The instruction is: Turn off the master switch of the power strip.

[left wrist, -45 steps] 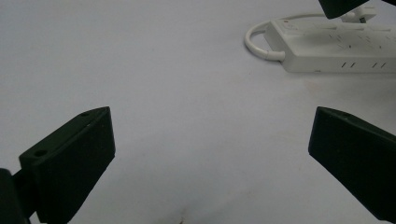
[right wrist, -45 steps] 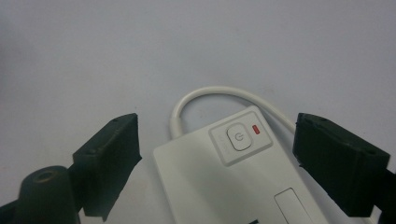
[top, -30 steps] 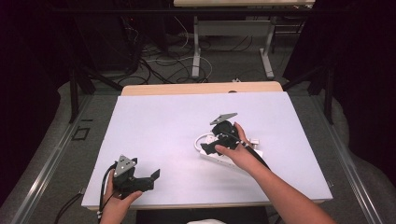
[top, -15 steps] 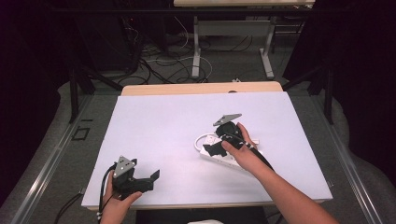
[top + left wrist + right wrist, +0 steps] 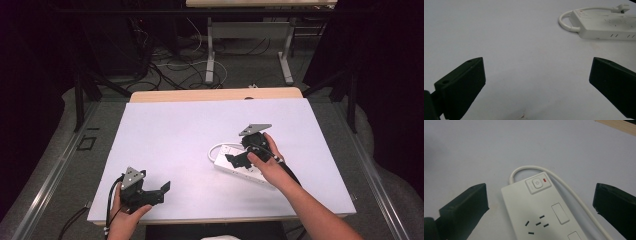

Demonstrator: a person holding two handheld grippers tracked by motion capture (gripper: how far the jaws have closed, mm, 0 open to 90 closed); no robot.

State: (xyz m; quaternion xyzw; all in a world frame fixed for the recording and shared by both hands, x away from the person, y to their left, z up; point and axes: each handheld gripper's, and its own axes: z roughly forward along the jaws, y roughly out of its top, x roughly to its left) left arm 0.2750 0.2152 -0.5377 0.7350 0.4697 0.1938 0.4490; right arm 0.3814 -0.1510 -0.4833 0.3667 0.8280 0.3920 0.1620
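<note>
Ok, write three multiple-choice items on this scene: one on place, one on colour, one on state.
1. Where does the power strip lie?
A. under the right hand-held gripper
B. beside the left hand-held gripper
C. on the floor

2. What colour is the small mark beside the strip's switch?
A. green
B. red
C. blue

3. How do the right hand-held gripper's jaws stand?
A. shut on the cord
B. shut on nothing
C. open, either side of the strip

Key: 1 A, the high view shows it beneath that gripper; 2 B, the right gripper view shows red; 3 C, its jaws stand wide apart.
</note>
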